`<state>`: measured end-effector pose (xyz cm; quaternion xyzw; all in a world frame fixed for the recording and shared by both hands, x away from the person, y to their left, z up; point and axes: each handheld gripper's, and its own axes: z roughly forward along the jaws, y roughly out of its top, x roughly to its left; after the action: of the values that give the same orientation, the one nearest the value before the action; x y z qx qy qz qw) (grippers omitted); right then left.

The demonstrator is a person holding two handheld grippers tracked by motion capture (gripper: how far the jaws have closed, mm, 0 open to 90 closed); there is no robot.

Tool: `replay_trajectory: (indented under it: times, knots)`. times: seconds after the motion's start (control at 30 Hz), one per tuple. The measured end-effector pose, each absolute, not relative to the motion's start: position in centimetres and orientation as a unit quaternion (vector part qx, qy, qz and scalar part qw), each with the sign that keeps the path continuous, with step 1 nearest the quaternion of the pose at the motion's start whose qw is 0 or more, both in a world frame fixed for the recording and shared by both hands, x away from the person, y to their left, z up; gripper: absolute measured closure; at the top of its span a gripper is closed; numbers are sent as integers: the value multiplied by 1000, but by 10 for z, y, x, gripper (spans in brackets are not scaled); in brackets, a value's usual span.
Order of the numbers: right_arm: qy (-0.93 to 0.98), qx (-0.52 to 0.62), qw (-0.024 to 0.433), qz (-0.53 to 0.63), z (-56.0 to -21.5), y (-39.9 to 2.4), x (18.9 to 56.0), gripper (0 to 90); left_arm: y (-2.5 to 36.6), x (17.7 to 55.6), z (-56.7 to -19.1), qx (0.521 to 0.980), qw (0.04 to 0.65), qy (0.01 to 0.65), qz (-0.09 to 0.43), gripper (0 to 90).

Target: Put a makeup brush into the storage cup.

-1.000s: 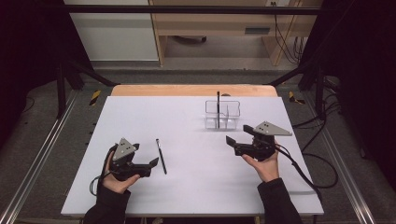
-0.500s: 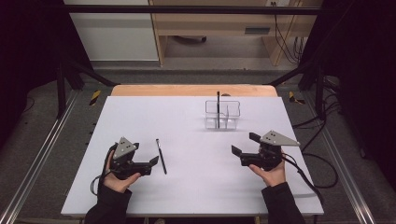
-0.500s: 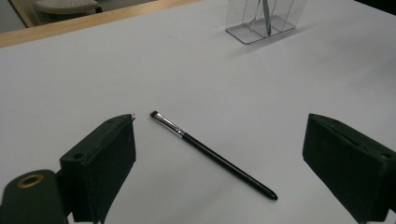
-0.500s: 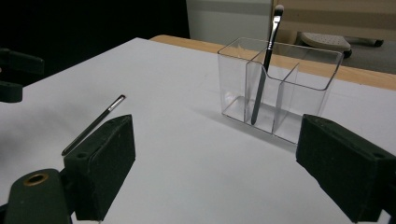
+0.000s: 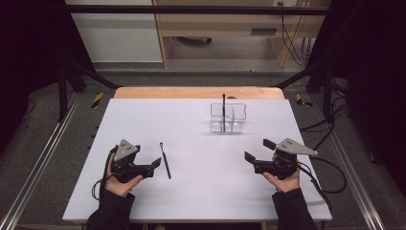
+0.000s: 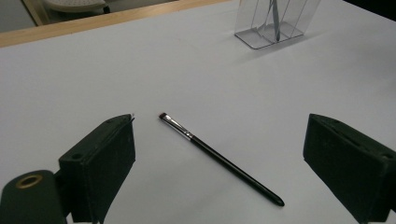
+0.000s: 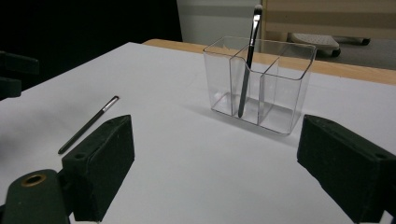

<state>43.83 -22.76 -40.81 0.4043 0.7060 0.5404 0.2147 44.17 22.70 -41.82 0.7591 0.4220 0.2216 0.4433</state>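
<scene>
White rectangular worktop (image 5: 191, 124) with wooden far edge, grey floor around. Left tongs (image 5: 154, 164) released, just beside thin black makeup brush (image 5: 165, 160) lying flat. Right tongs (image 5: 256, 150) released, empty.

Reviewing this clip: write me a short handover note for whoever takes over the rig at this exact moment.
Left gripper: open, empty, low over the table, jaws facing the loose brush.
Right gripper: open, empty, at the table's right side, aimed toward the organizer.
Loose brush: lies flat on the white table just right of the left gripper, bristles pointing away from the person.
Clear organizer: stands toward the far side of the table, three compartments.
Done: one brush stands leaning in the organizer, bristles up.
Left: probably pick up the loose brush and stand it in the organizer too.
</scene>
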Motion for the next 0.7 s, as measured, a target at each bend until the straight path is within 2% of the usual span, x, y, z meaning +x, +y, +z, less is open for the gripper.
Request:
replay_trajectory:
  times: [0.7]
  knots:
    - [710, 404, 204, 540, -408, -224, 437, 120, 207, 464, -432, 764, 407, 452, 215, 94]
